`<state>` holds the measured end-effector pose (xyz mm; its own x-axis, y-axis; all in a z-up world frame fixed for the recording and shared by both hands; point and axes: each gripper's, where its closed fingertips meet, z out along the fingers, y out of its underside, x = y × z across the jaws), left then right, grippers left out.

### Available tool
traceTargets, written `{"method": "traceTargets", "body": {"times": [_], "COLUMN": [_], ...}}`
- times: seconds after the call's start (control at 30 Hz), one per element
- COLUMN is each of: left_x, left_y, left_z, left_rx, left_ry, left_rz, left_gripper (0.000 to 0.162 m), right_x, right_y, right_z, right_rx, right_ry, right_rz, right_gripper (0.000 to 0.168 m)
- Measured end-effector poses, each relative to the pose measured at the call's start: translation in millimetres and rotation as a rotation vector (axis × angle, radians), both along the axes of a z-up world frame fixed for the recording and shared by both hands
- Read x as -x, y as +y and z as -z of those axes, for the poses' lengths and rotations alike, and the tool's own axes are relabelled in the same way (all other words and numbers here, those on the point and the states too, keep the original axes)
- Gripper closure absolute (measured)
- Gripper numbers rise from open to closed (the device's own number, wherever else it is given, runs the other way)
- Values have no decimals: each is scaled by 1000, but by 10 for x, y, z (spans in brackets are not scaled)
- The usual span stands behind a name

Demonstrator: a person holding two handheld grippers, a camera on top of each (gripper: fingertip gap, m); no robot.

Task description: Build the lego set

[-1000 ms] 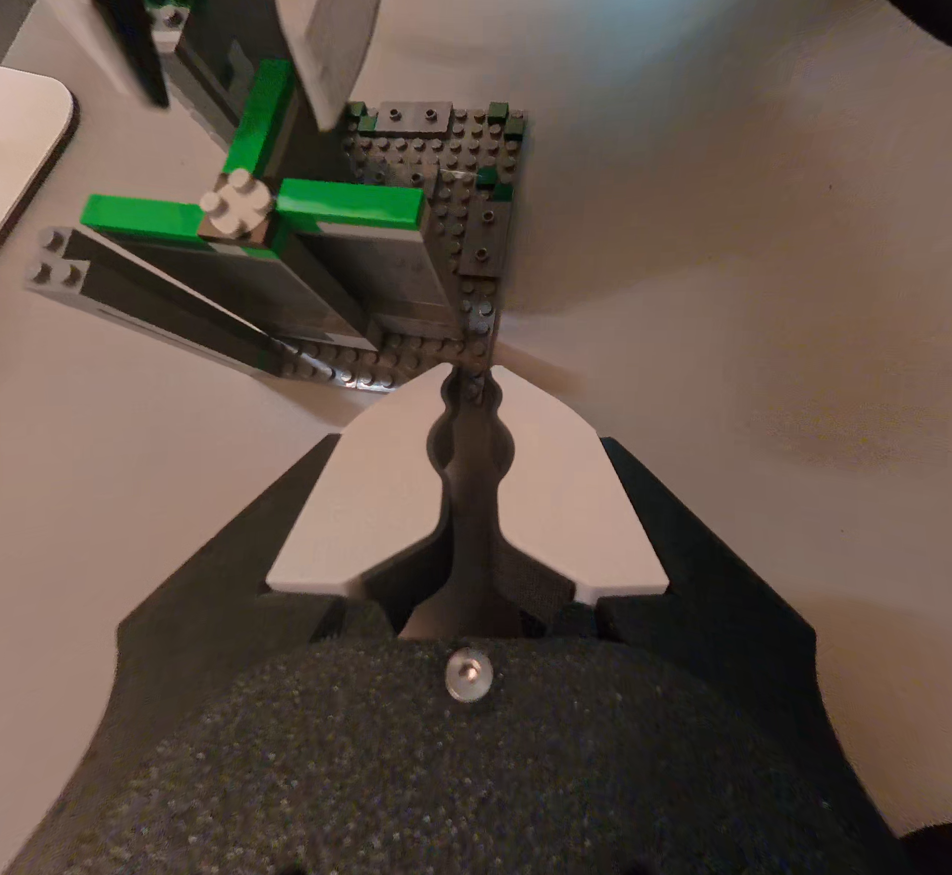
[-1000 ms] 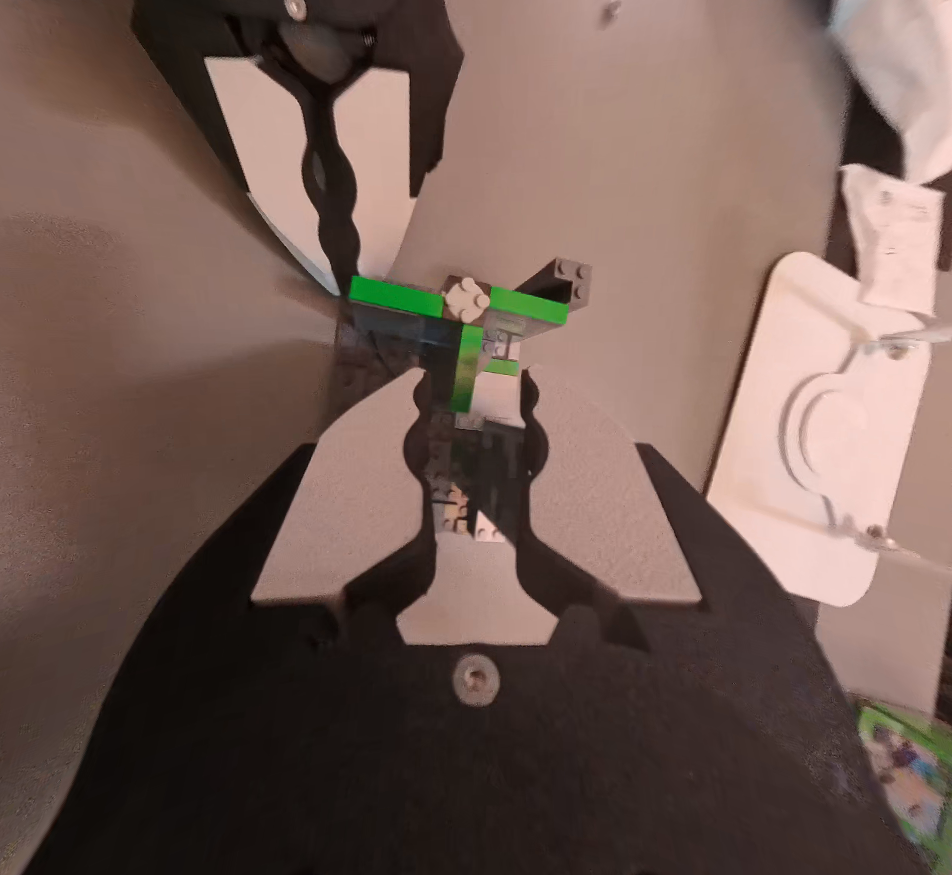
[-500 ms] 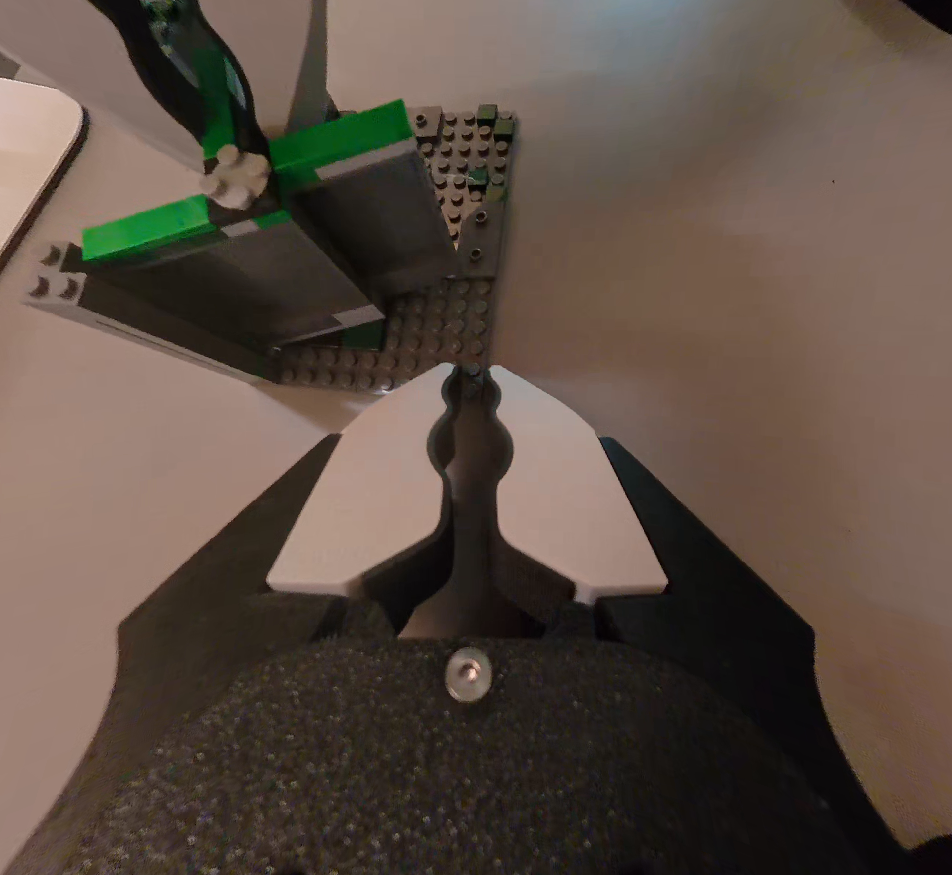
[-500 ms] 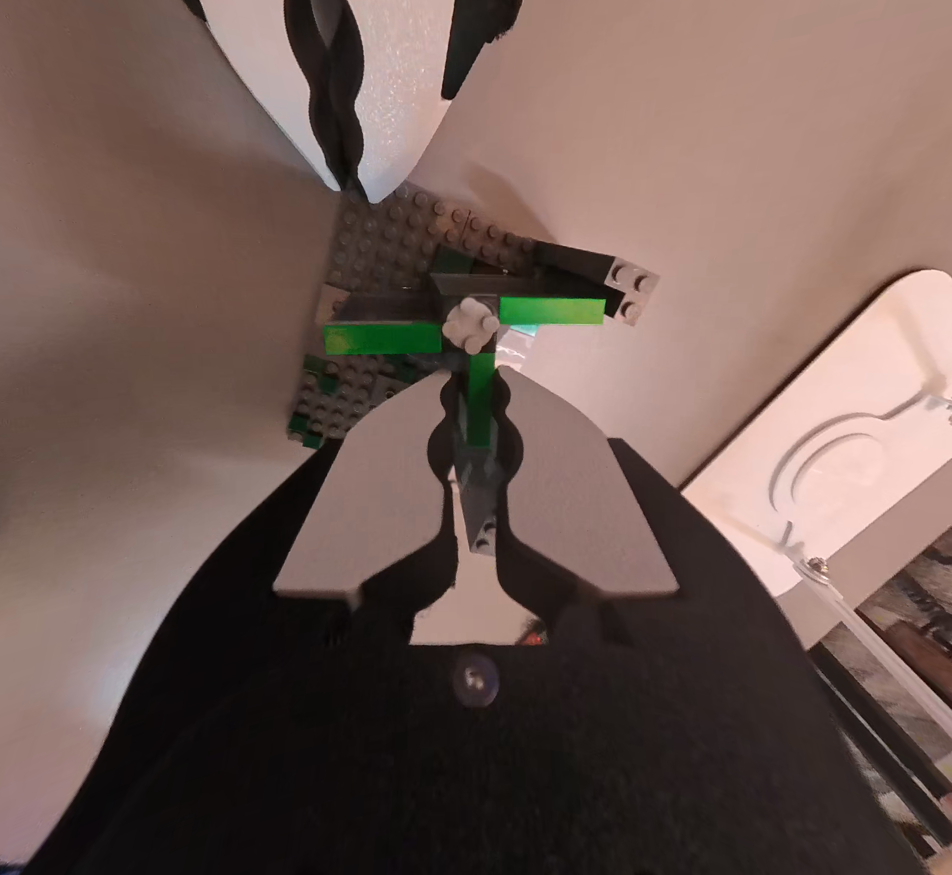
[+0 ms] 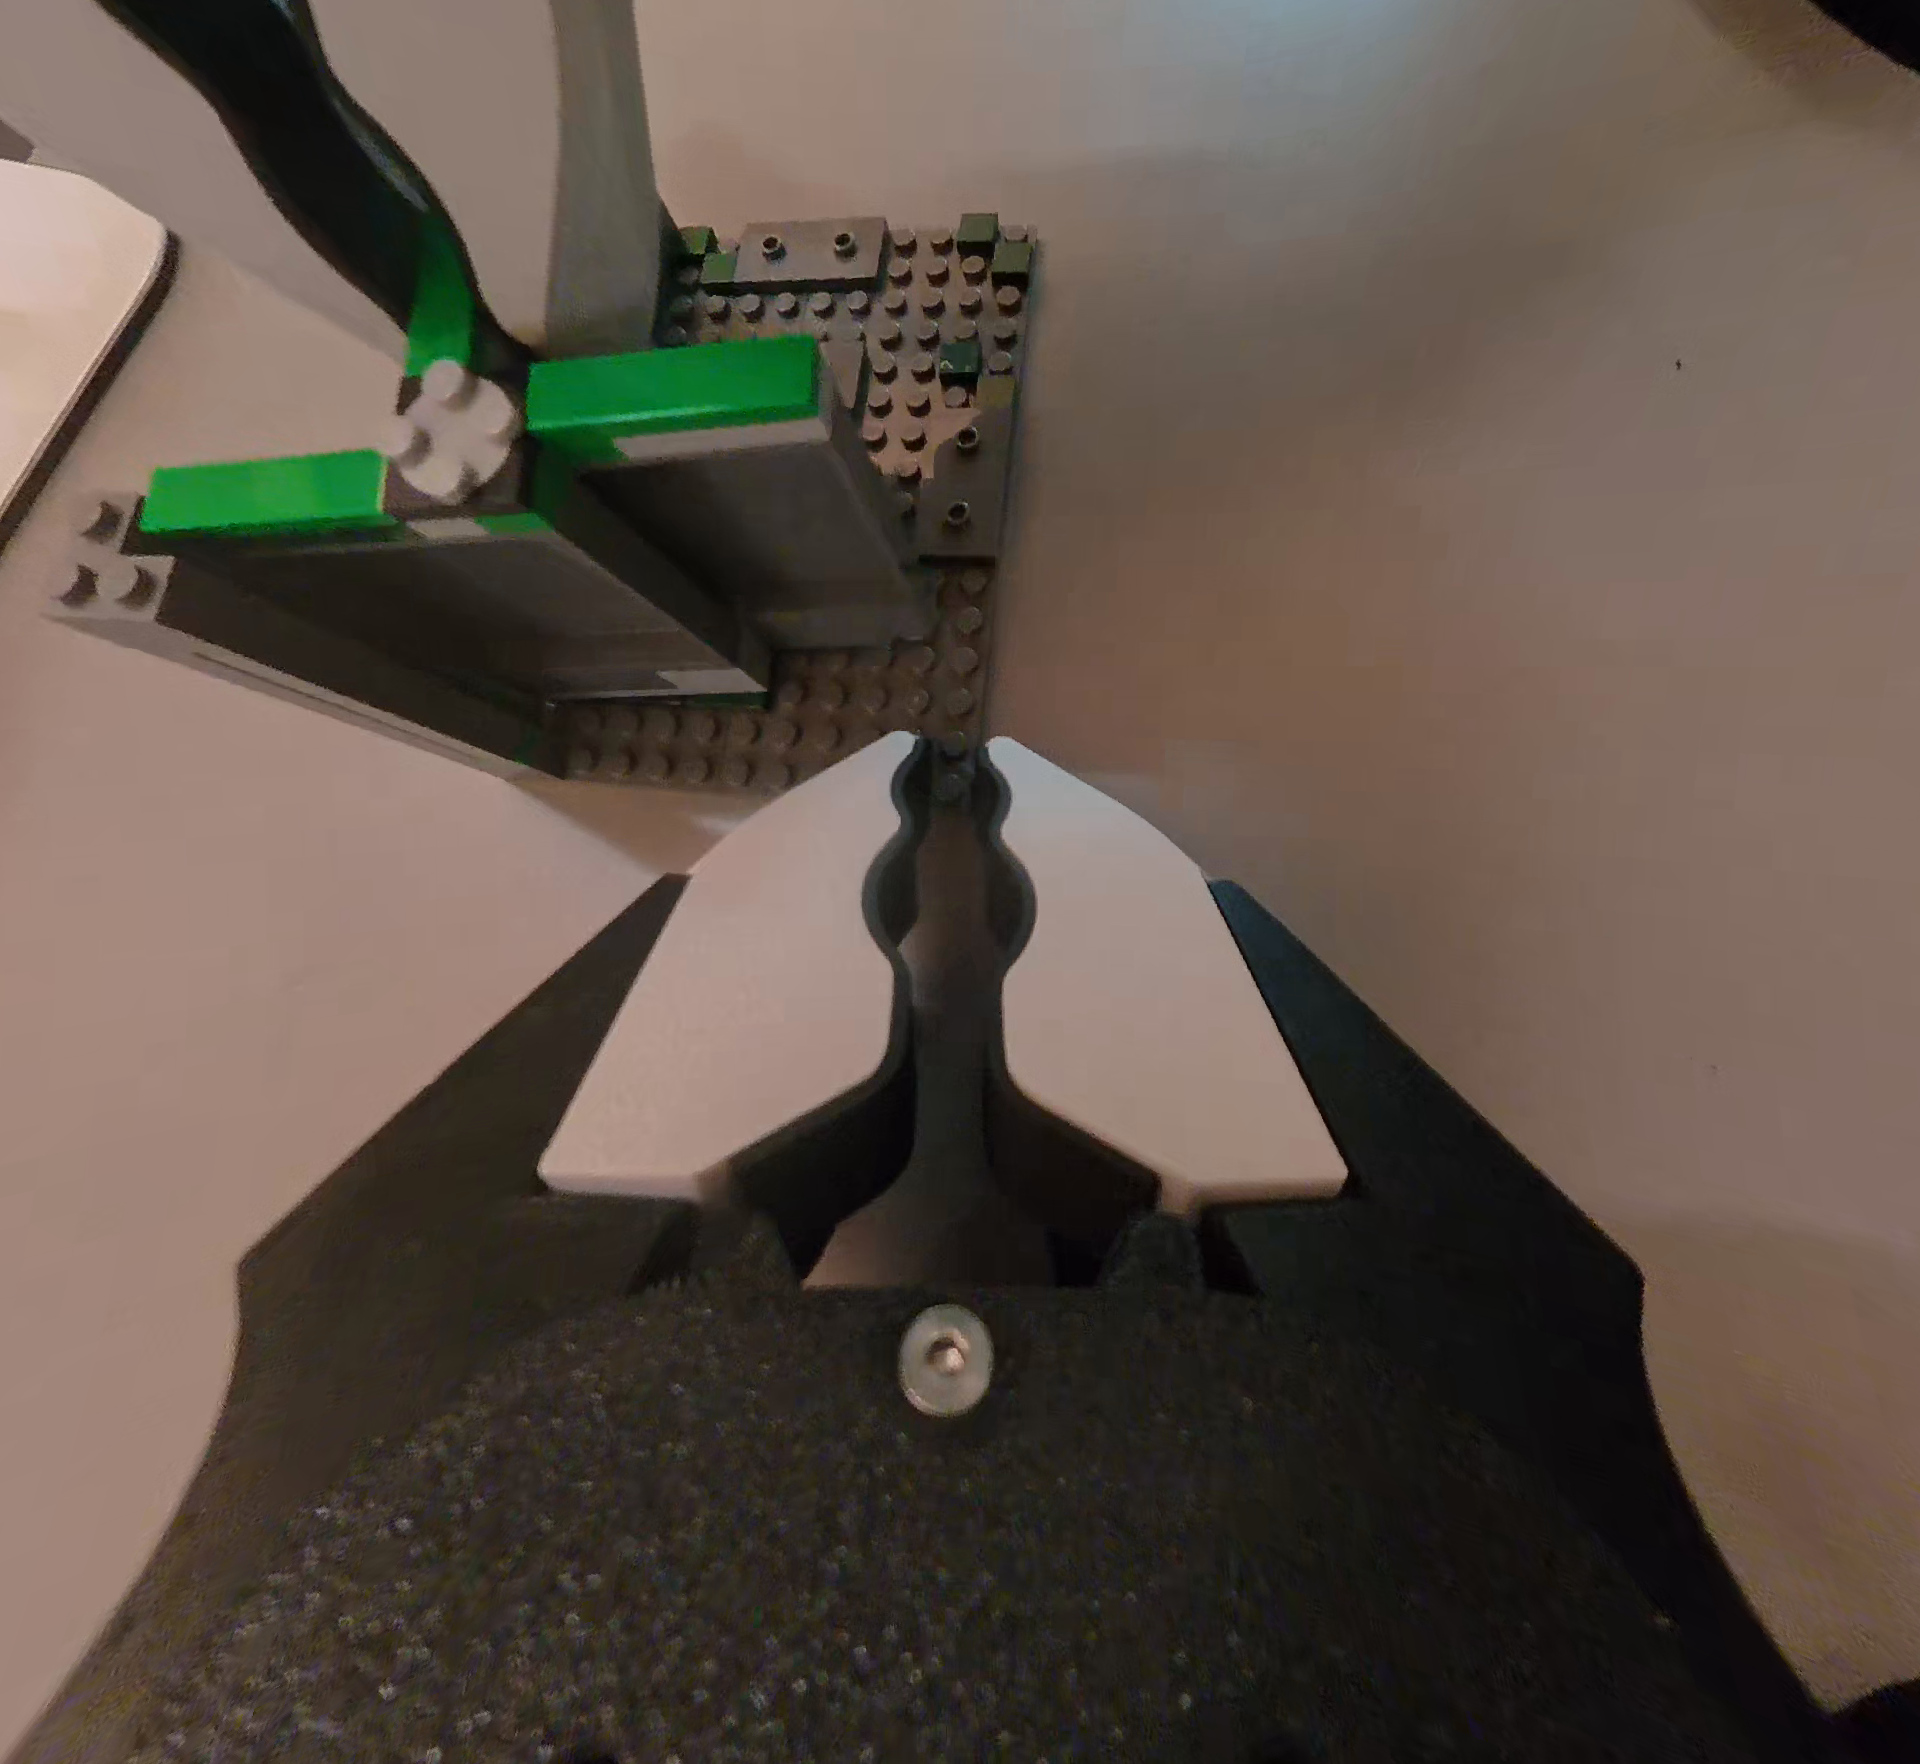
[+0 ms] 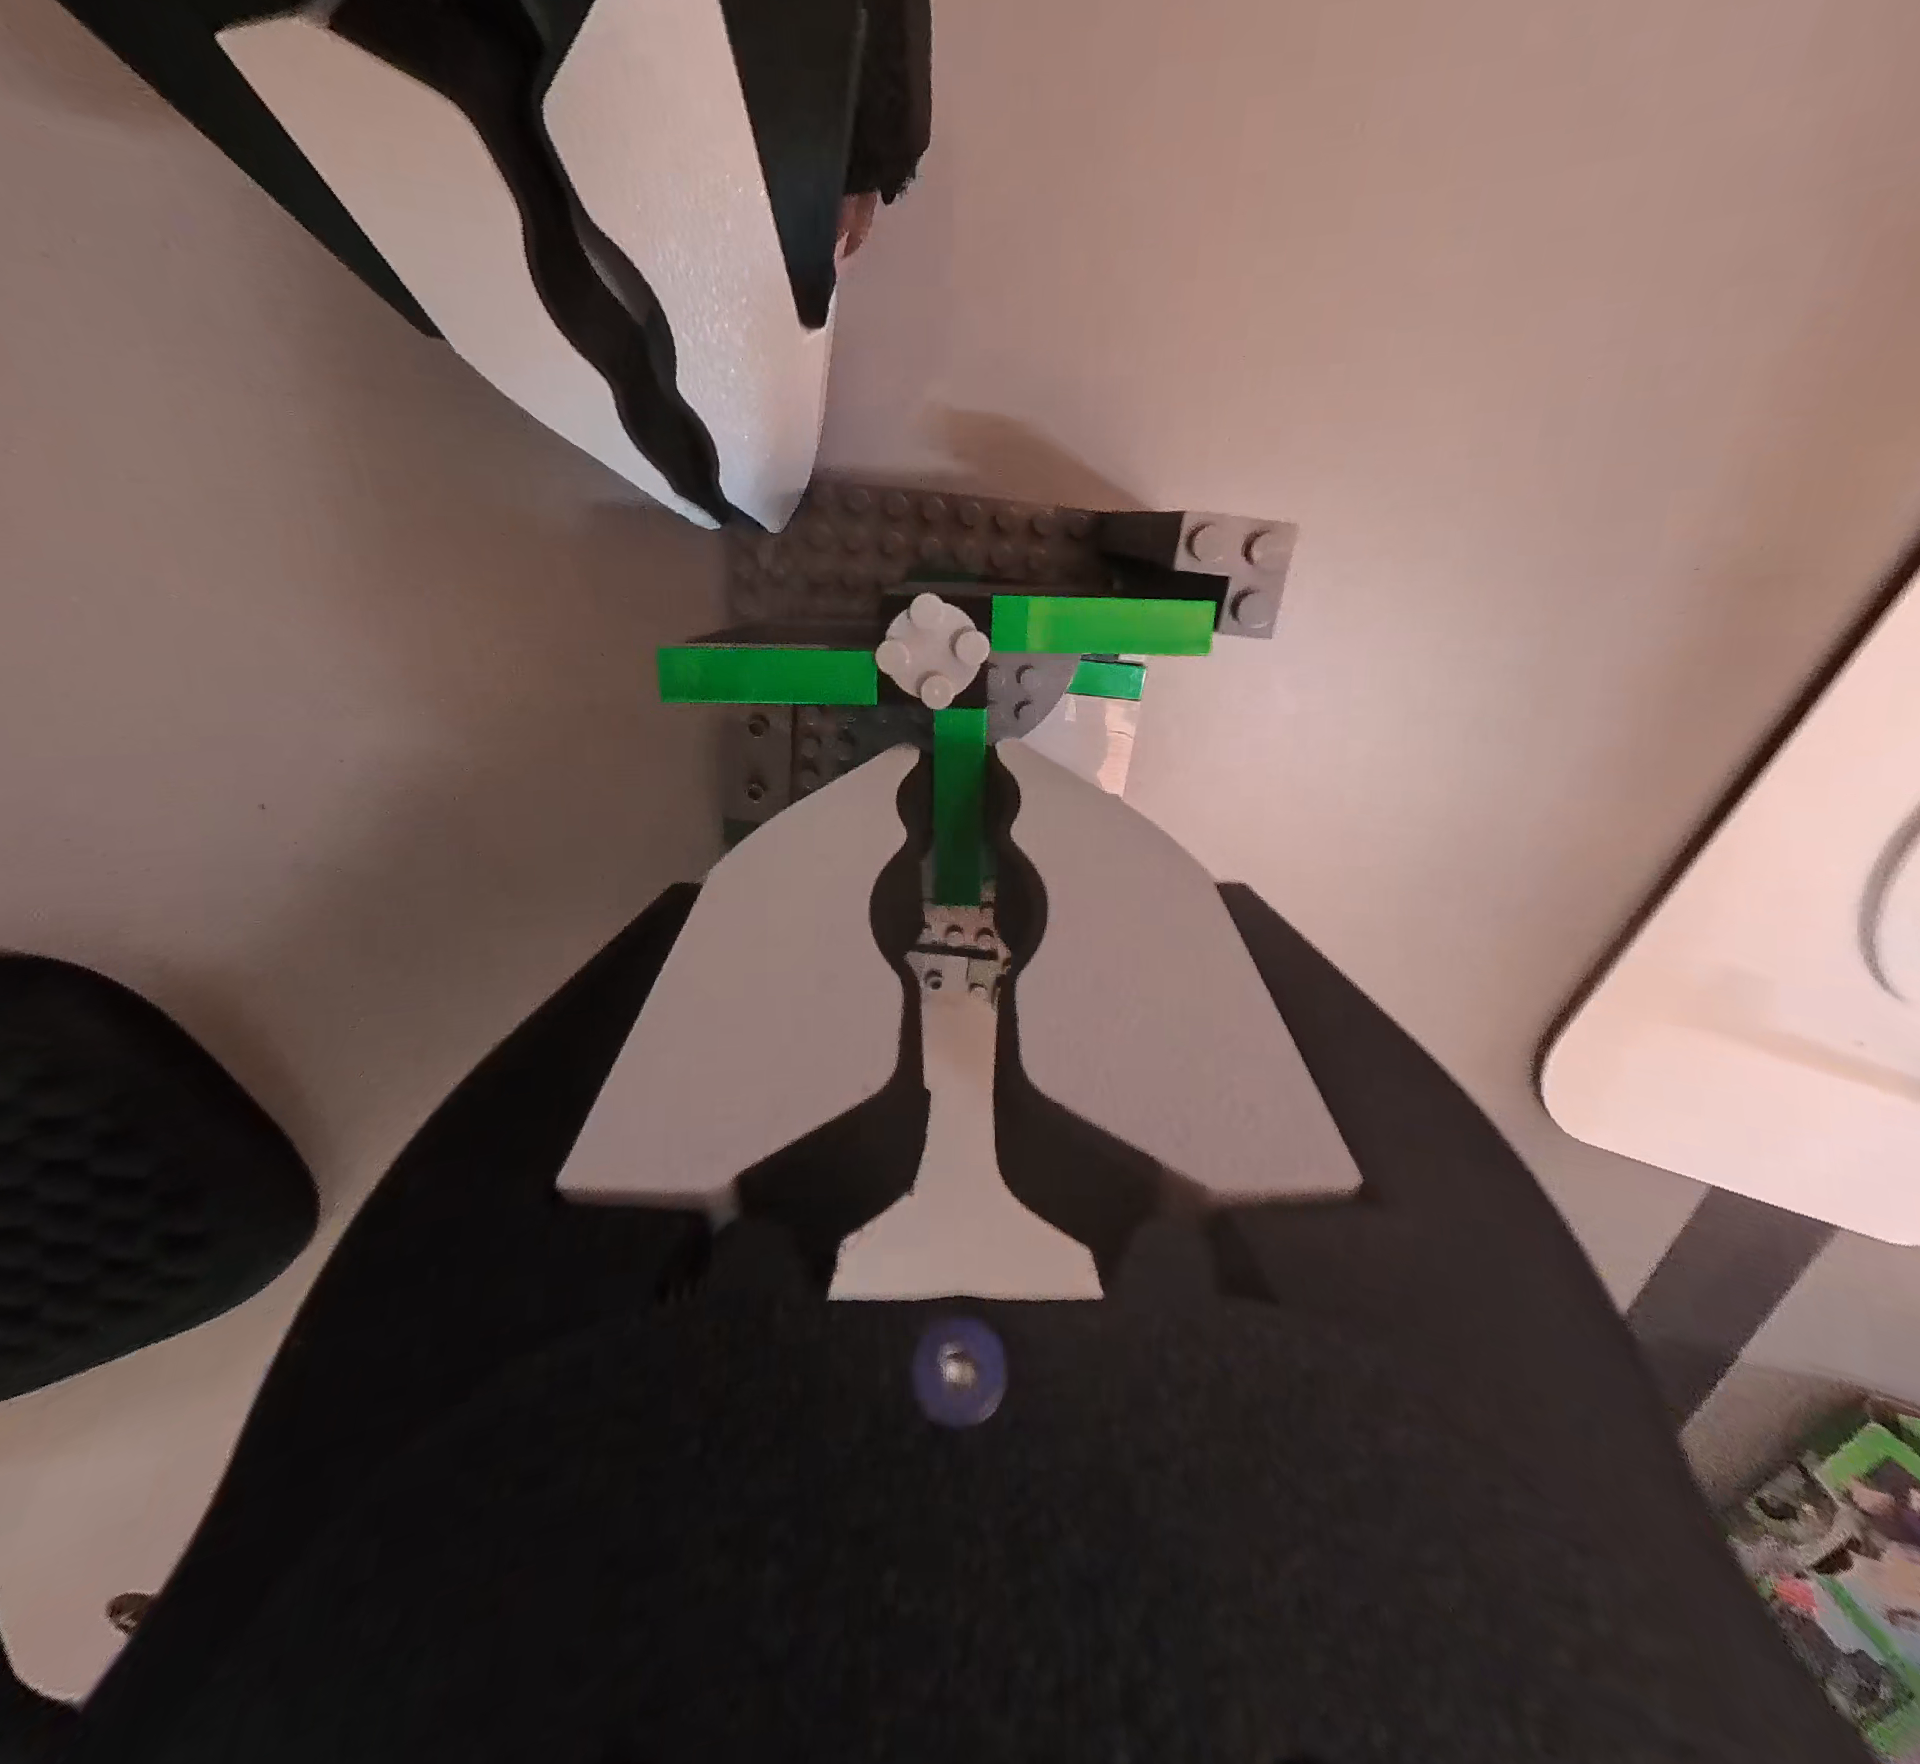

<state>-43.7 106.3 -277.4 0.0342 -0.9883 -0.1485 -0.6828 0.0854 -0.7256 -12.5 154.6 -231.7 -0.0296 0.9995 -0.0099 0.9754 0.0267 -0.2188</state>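
- the lego model stands on a pale table; it is a dark grey studded baseplate with tall dark walls that carry green tiles on top.
- a light grey round piece sits where the three green tiles meet.
- the left gripper has its jaws together, clamped on one corner of the baseplate.
- the right gripper is closed around the green-topped wall that points toward it; the wall is between its jaws.
- in the right wrist view the left gripper touches the far corner of the baseplate.
- a white tray lies near the model, toward the table's edge.
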Motion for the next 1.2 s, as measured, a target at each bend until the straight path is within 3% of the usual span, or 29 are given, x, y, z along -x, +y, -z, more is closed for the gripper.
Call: {"method": "traceTargets", "body": {"times": [1.2], "left_x": [12], "left_y": [17], "left_z": [-1], "left_rx": [1], "left_ry": [-9], "left_rz": [-13], "left_gripper": [154], "right_x": [31], "right_y": [3], "right_z": [15], "right_rx": [-14], "right_ry": [-22], "right_rz": [107], "right_gripper": [161]}}
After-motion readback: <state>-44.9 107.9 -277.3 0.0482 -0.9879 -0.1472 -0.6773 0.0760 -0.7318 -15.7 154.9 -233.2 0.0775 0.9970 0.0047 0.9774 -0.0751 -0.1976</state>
